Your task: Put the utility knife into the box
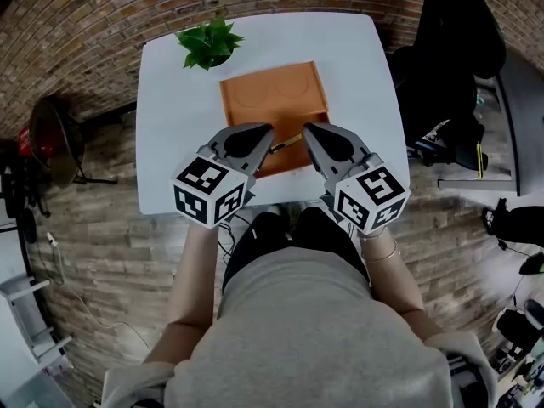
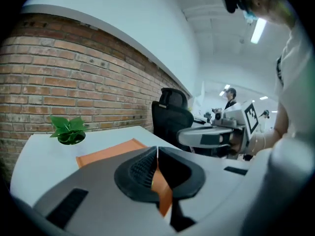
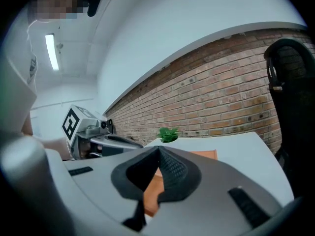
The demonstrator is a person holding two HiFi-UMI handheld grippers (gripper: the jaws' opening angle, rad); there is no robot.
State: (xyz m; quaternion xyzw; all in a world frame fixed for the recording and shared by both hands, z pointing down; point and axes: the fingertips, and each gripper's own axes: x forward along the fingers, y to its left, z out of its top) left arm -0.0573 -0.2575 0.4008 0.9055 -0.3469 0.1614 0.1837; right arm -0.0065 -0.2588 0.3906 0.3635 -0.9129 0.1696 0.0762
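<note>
Over the near edge of the orange box (image 1: 274, 92), I hold my left gripper (image 1: 265, 133) and right gripper (image 1: 309, 131) empty, each with its jaws pressed tip to tip, apparently flanking the work. The utility knife (image 1: 287, 143), a slim yellow-and-dark sliver, lies between them at the box's near side. I cannot tell whether it is inside the box.

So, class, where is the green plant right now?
In the head view the green plant stands at the white table's far left corner, just beyond the far left corner of the orange box.
</note>
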